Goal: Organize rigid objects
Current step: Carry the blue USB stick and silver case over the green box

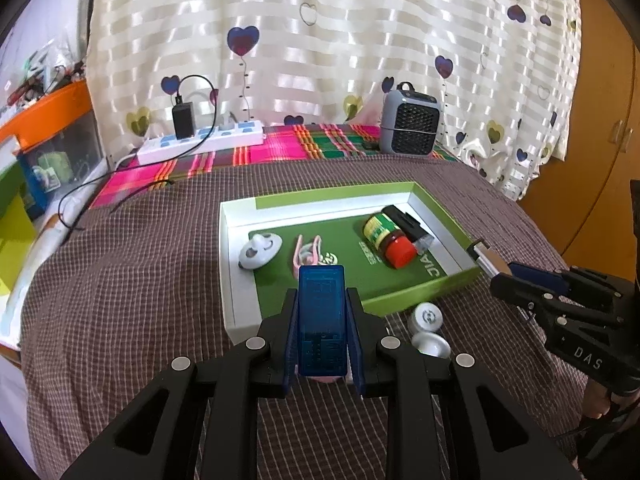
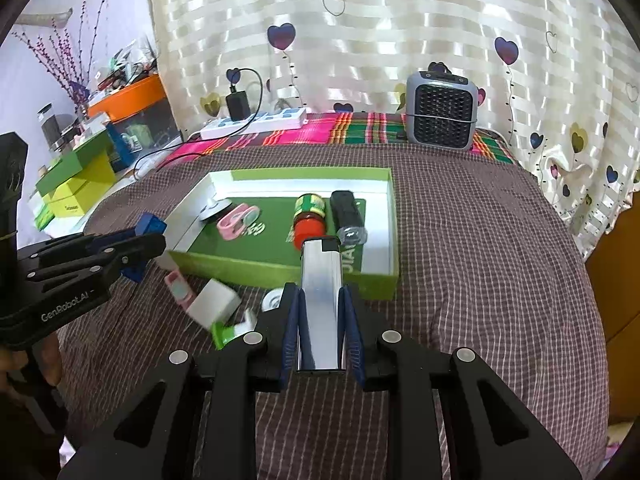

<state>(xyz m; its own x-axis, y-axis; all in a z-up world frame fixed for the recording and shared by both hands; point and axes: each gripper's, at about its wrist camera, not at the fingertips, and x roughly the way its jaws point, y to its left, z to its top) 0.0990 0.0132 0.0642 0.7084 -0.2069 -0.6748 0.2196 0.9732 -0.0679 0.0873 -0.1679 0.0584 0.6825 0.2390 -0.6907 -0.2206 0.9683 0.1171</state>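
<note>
Translucent blue plastic box (image 1: 322, 320) sits clamped in the left gripper (image 1: 322, 312), near the green cardboard tray (image 1: 424, 296) printed "JIA". Right gripper (image 2: 320, 320) pinches a brushed-metal lighter (image 2: 320, 300) at the tray's front edge.

- Translucent blue case (image 1: 322, 320).
- Silver lighter (image 2: 320, 304), black top.
- Tray (image 1: 424, 294): lime-green walls, white inner rim, dark green floor.
- Jar (image 1: 386, 238): red cap, yellow-green label.
- Tablecloth (image 1: 120, 280): brown, white check.
- Curtain (image 1: 320, 40): cream stripes, purple hearts.
</note>
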